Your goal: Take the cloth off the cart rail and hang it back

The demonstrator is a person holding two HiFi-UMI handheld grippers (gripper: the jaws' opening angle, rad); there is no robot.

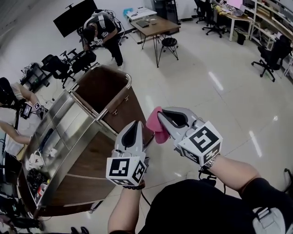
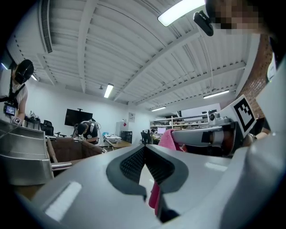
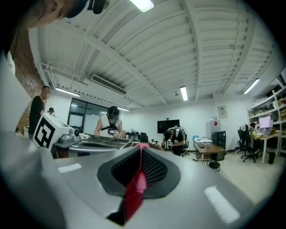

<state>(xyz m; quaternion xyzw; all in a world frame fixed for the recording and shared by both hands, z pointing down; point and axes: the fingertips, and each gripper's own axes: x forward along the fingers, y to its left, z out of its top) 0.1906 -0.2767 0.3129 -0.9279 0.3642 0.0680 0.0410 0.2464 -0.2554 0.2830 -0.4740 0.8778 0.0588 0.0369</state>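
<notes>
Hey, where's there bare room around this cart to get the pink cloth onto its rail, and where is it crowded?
The curved rail at the far end of the cart looks bare, and the shiny floor to the cart's right is open for passing. Crowded: the cart's near-left end, with small items, and the left side, where people sit close.

Bright, even indoor light from ceiling strip lamps (image 2: 181,11), blown out to white in the gripper views and mirrored as pale streaks on the glossy floor (image 1: 219,82). Shadows faint. Fisheye curvature throughout. Gripper views darken at the corners. The left gripper (image 2: 144,148) and right gripper (image 3: 140,147) lie blurred close to the lens.
</notes>
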